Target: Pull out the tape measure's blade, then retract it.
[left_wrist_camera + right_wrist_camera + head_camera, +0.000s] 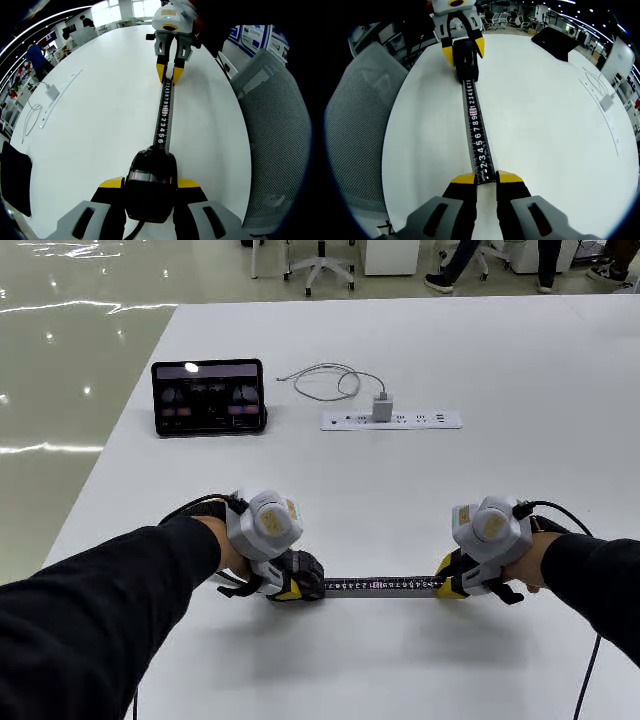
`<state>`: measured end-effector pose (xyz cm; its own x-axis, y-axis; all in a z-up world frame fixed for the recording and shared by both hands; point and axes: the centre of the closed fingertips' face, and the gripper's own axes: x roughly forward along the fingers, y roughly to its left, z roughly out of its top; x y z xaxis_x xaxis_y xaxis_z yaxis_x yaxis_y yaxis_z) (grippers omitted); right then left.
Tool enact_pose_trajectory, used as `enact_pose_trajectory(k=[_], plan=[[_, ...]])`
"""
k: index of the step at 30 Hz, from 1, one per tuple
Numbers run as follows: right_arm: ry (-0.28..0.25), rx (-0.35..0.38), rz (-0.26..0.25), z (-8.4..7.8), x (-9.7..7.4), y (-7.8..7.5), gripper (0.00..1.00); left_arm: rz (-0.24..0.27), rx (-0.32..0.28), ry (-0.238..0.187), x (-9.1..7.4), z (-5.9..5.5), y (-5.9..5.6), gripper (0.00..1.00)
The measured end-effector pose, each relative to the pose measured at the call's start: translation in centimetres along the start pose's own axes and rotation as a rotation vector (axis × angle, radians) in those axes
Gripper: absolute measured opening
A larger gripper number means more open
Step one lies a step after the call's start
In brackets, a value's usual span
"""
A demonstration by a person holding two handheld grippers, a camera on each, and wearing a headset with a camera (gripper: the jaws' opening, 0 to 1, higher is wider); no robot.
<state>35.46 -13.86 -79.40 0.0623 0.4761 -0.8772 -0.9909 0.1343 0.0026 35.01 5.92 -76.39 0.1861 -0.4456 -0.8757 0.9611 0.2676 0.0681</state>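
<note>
left gripper [150,182] is clenched around the tape measure case [151,200]; right gripper [485,177] pinches the tip of the blade [476,135], stretched between them. best to move the right gripper straight along the blade's line, case steady, without twisting.

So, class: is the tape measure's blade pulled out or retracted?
Out: the blade spans from the case in the left gripper to the right gripper.

Blade [380,585] on table [420,470], between left tool [297,590] (case [303,573] in it) and right tool [447,588]; tablet [208,396] behind.
</note>
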Motion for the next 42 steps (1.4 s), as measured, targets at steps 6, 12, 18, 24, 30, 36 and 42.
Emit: enact_pose_trajectory(k=[6,12,18,24,30,36,42], plan=[[0.010,0.003,0.003,-0.5,-0.2,0.0,0.09,0.001,0.001,-0.001,0.0,0.0,0.0,0.32],[0.016,0.007,-0.003,-1.1,-0.4,-0.1,0.09,0.000,0.005,-0.002,0.0,0.0,-0.1,0.32],[0.014,0.019,-0.007,-1.6,-0.8,-0.1,0.09,0.000,0.006,-0.002,-0.1,0.0,-0.2,0.32],[0.029,0.022,-0.010,-2.4,-1.3,-0.2,0.09,-0.001,0.007,0.000,-0.1,0.0,-0.2,0.32],[0.038,0.028,-0.014,-3.2,-1.7,-0.4,0.09,-0.002,0.008,0.000,-0.1,0.0,-0.1,0.32],[0.041,0.032,-0.016,-3.5,-1.9,-0.4,0.09,-0.003,0.008,0.001,-0.1,0.0,-0.1,0.32],[0.046,0.038,-0.017,-3.8,-2.0,-0.4,0.09,-0.002,0.007,0.000,-0.1,0.0,-0.2,0.32]])
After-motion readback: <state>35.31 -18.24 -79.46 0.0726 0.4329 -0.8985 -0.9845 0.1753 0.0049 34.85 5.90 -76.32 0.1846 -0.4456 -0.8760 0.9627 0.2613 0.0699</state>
